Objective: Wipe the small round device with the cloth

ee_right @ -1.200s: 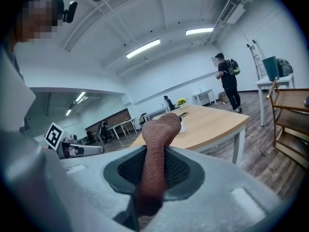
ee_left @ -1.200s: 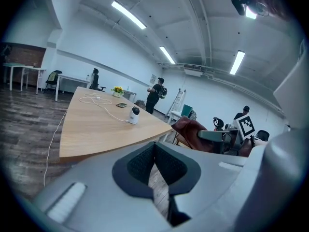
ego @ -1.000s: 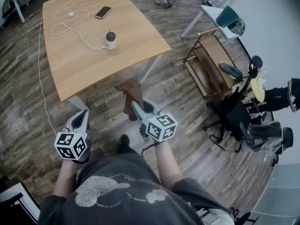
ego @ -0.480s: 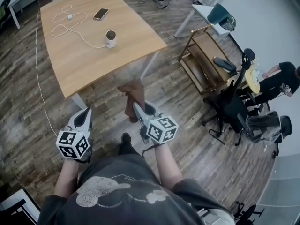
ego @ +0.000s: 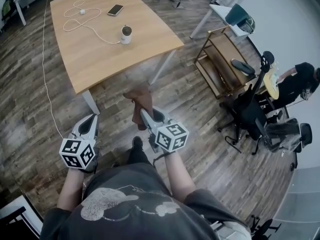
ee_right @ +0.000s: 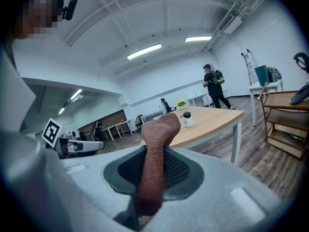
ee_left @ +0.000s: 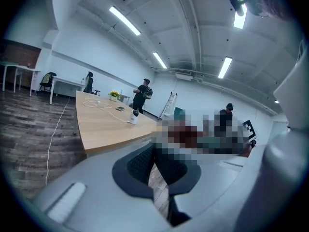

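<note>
A small round white device (ego: 126, 34) with a dark top stands on the wooden table (ego: 100, 49), also seen as the device (ee_right: 188, 119) and the device (ee_left: 134, 117). A white cable (ego: 92, 28) runs from it across the tabletop. My right gripper (ego: 142, 113) is shut on a brown cloth (ego: 140, 100), which sticks up between its jaws as the cloth (ee_right: 155, 153). It hangs over the floor, short of the table's near edge. My left gripper (ego: 89, 124) is shut with nothing in it, to the left and also short of the table.
A phone (ego: 115, 9) lies on the far part of the table. A wooden shelf cart (ego: 222, 64), office chairs (ego: 250, 111) and a seated person (ego: 295, 84) are to the right. Another person (ee_right: 212, 86) walks beyond the table. The floor is wood plank.
The table and device have shifted slightly right and nearer in the head view. Both grippers keep their hold and pose.
</note>
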A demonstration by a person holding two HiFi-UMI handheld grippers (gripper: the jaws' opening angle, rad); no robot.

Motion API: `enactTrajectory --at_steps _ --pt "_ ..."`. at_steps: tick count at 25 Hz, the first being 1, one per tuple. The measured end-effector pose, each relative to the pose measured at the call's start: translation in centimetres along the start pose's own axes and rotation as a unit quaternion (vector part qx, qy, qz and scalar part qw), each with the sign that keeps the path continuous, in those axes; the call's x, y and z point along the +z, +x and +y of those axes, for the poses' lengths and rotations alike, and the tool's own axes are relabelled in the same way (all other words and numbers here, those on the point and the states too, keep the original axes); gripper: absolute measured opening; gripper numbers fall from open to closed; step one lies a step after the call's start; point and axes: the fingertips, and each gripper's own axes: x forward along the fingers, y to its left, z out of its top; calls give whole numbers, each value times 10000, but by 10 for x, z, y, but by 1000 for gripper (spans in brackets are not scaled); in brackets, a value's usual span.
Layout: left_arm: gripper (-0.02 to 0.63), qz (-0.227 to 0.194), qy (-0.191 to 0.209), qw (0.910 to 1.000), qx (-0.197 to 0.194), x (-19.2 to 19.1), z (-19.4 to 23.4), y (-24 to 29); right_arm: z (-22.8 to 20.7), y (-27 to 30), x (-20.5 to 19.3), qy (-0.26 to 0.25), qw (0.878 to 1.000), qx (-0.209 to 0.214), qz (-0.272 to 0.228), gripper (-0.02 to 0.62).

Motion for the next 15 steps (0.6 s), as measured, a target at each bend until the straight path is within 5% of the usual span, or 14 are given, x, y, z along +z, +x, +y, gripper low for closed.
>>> enactTrajectory --at_steps 15 --pt "18 3 -31 10000 -63 -19 -6 -36 26 -22 -20 -39 9999 -103 35 72"
